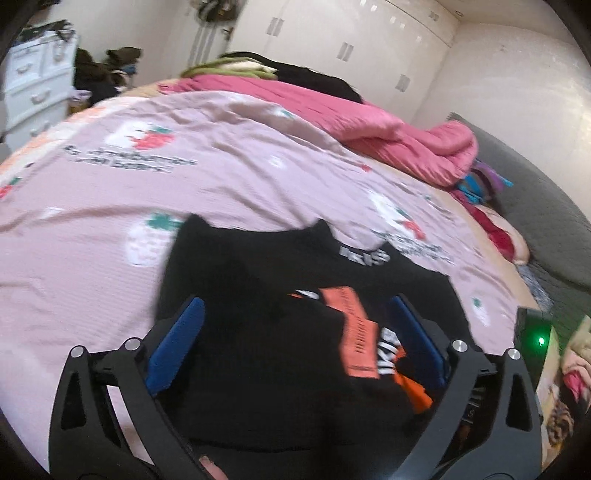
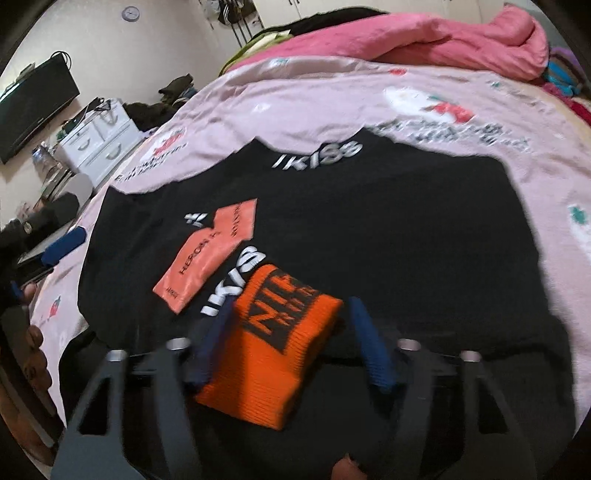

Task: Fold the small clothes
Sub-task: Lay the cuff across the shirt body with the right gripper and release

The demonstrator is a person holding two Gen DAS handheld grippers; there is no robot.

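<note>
The black top (image 2: 369, 229) lies spread flat on the bed, near its front edge, collar toward the far side. White lettering shows at the collar, and a salmon-pink patch (image 2: 210, 254) with more white lettering sits on the chest. An orange knitted cuff (image 2: 273, 354) with black lettering lies on the front part of the garment, nearest the right camera.

The right claw (image 2: 290, 343) stands wide open, one blue finger on either side of the orange cuff. It holds nothing; whether the left finger touches the cuff cannot be told through the blur. Judgement: the straddle suits either taking up the cuff or having just set it down after a sleeve fold.

The left claw (image 1: 295, 339) is also wide open and empty, poised over the left part of the garment with black cloth between its fingers (image 1: 177, 343). Contact with the cloth cannot be confirmed. Judgement: it is placed to pinch a side edge for the next fold, so the work appears to be at an early to middle stage.

Surface: a pink bedsheet (image 1: 240, 166) with strawberry prints and dark text, lightly wrinkled and soft underneath, so folds may shift. A rumpled pink quilt (image 1: 388, 125) lies along the far edge of the bed, with dark clothing behind it.

Room: white wardrobe doors (image 1: 332, 33), a white drawer unit (image 2: 99, 144), a dark screen (image 2: 33, 107) and a wall clock (image 2: 130, 13).
</note>
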